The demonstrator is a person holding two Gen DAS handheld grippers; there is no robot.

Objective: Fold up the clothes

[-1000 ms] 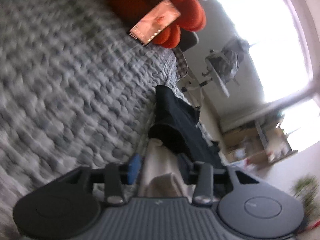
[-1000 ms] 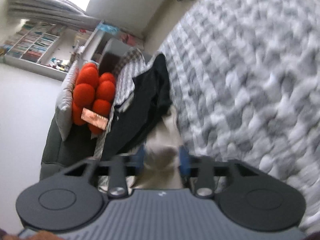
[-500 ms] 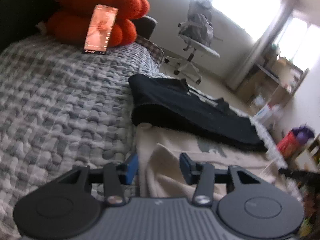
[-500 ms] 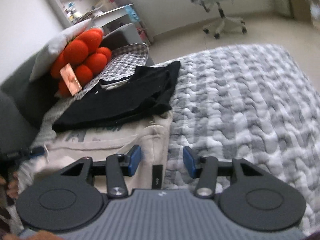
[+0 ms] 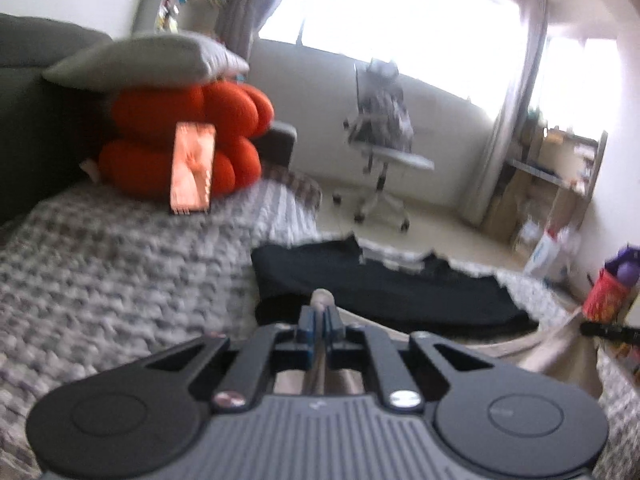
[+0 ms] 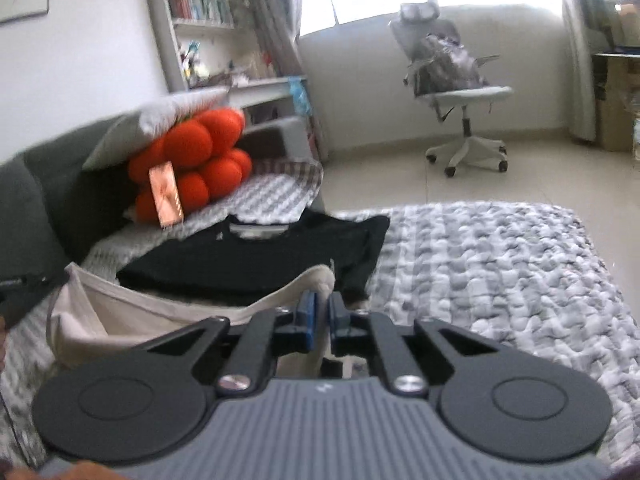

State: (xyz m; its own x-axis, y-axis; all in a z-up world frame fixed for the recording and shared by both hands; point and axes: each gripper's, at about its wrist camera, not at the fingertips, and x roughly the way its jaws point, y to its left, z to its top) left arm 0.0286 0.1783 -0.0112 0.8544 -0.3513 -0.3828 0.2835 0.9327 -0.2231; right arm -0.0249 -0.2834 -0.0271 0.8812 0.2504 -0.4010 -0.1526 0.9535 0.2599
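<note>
A beige garment is held up between both grippers above the grey knitted blanket. My right gripper is shut on one corner of it, and the cloth sags to the left. My left gripper is shut on another corner of the beige garment, which stretches off to the right. A black T-shirt lies flat on the blanket just beyond the beige cloth; it also shows in the left wrist view.
An orange knotted cushion with a phone leaning on it sits at the bed's far end under a grey pillow. An office chair stands on the floor beyond. Shelves and boxes line the right wall.
Both grippers were open over the beige garment half a second ago; both have shut on its corners and lifted it, and the views have levelled out.
</note>
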